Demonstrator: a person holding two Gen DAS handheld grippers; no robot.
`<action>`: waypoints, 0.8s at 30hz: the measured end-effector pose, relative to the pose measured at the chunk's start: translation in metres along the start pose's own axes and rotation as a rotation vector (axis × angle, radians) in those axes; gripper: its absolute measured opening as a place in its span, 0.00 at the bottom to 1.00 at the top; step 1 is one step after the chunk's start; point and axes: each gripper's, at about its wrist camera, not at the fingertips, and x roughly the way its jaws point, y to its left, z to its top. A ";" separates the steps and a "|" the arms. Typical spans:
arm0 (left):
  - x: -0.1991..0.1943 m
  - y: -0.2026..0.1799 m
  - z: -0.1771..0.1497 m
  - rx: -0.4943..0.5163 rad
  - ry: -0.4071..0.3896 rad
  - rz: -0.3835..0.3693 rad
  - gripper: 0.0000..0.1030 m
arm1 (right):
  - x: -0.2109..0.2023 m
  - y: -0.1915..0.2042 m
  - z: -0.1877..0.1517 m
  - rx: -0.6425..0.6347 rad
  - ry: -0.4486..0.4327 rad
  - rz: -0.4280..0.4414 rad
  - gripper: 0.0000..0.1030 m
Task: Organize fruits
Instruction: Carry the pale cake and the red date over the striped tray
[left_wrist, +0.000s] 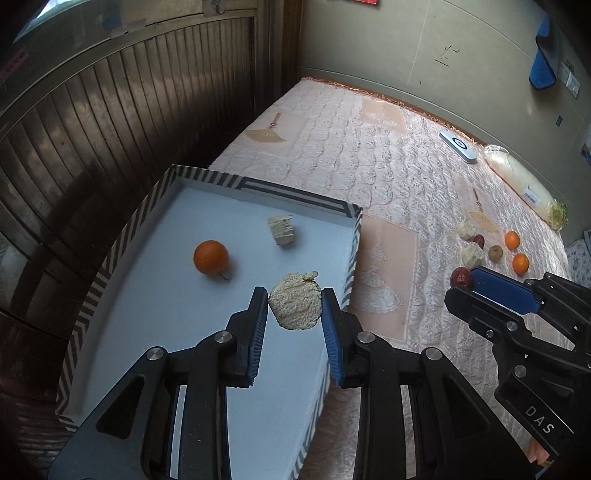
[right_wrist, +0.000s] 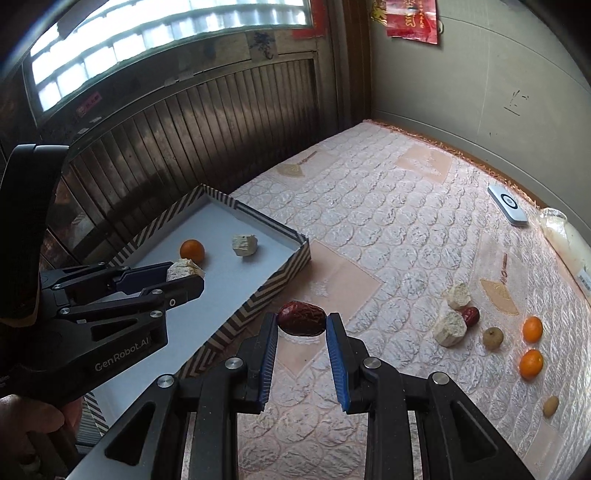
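My left gripper (left_wrist: 294, 306) is shut on a pale crumbly chunk (left_wrist: 295, 305) and holds it above the striped-rim tray (left_wrist: 295, 194). An orange (left_wrist: 211, 257) and another pale chunk (left_wrist: 281, 230) lie in the tray. My right gripper (right_wrist: 301, 324) is shut on a red date (right_wrist: 301, 318), held above the quilted bed just right of the tray (right_wrist: 258, 295). On the bed at right lie two pale chunks (right_wrist: 450, 327), a second red date (right_wrist: 470, 315), a brownish round fruit (right_wrist: 492, 338), two oranges (right_wrist: 532, 363) and a small tan fruit (right_wrist: 550, 405).
A dark wooden slatted wall (right_wrist: 221, 122) runs behind the tray. A white flat device (right_wrist: 507, 205) and a clear plastic bag (right_wrist: 565, 236) lie along the far right edge of the bed (right_wrist: 388, 229). A blue cloth (left_wrist: 541, 70) hangs on the wall.
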 end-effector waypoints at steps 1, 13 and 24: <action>0.000 0.004 -0.001 -0.007 0.001 0.005 0.28 | 0.002 0.004 0.001 -0.007 0.001 0.006 0.25; 0.005 0.043 -0.009 -0.074 0.016 0.050 0.28 | 0.023 0.047 0.014 -0.098 0.028 0.060 0.25; 0.030 0.072 -0.017 -0.143 0.070 0.074 0.27 | 0.077 0.074 0.027 -0.168 0.102 0.104 0.25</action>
